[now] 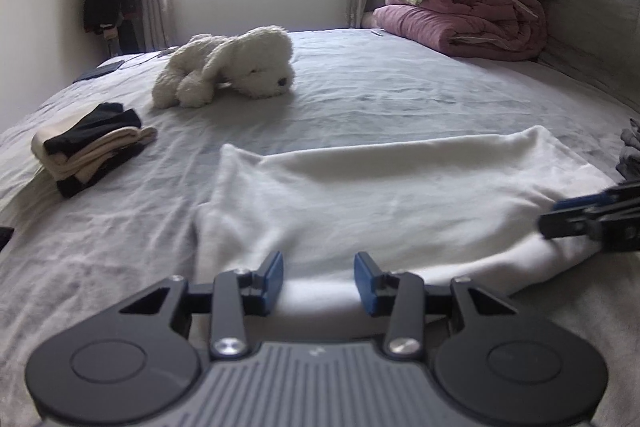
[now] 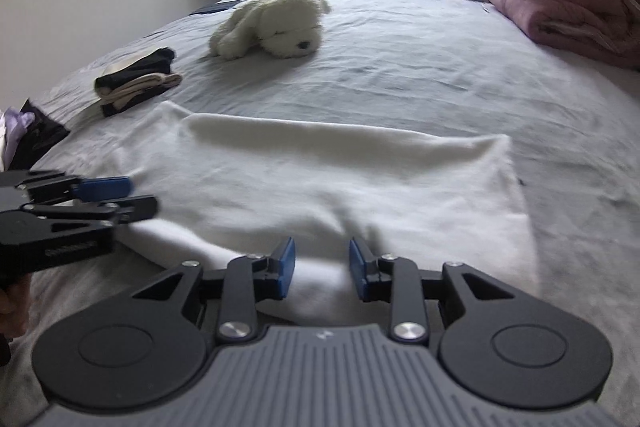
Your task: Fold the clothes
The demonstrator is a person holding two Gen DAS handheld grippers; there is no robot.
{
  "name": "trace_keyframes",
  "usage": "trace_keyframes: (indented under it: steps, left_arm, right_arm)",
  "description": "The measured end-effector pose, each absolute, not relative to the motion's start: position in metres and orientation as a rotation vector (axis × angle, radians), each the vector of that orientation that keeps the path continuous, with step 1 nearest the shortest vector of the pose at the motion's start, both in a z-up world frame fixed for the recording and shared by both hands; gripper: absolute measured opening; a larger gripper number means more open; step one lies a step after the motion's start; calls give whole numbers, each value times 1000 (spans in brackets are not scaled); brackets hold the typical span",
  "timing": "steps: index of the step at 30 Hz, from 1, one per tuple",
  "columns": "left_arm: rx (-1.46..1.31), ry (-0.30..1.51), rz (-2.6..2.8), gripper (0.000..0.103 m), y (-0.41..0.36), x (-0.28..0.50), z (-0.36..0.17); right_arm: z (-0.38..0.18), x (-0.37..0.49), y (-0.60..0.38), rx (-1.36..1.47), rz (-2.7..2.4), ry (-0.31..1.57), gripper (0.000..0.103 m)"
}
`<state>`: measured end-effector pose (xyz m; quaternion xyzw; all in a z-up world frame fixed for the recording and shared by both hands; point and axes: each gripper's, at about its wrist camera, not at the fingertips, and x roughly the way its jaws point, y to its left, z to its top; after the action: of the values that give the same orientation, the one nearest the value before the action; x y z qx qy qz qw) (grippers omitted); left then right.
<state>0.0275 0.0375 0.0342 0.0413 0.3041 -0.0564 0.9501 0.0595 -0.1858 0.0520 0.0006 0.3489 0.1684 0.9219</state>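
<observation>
A white fleecy garment (image 1: 380,203) (image 2: 320,179) lies spread flat on the grey bed sheet (image 1: 400,87), its near edge bunched into a thick fold. My left gripper (image 1: 319,283) (image 2: 140,195) hovers at the near left part of that fold. Its blue pads stand apart, with white cloth showing in the gap but not pinched. My right gripper (image 2: 322,267) (image 1: 550,217) sits at the near right part of the same edge. Its jaws are also apart over the cloth, and nothing is clamped.
A stack of folded black and beige clothes (image 1: 92,147) (image 2: 136,81) sits at the left, with a white plush dog (image 1: 232,67) behind it. Pink and green quilts (image 1: 468,15) are piled by the headboard. Grey clothing (image 1: 630,151) lies at the right edge, dark items (image 2: 28,135) at the left.
</observation>
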Motion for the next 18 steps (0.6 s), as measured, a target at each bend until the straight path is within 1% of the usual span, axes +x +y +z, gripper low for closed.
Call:
trace_keyframes:
  steps: [6,7,12,18]
  left_arm:
    - [112,603,-109,41,52,24,35]
    - [115,600,-110,41,54,23,34]
    - [128,592,-114,41,59,20,35]
    - [40,609,-140,41,74,23,37]
  right_arm:
    - [63,60,-216,21,269,771,32]
    - [64,62,-223,32,252,781,34]
    - [64,69,-248,127,201,820,33]
    - [60,70,-249,133,184,844,33]
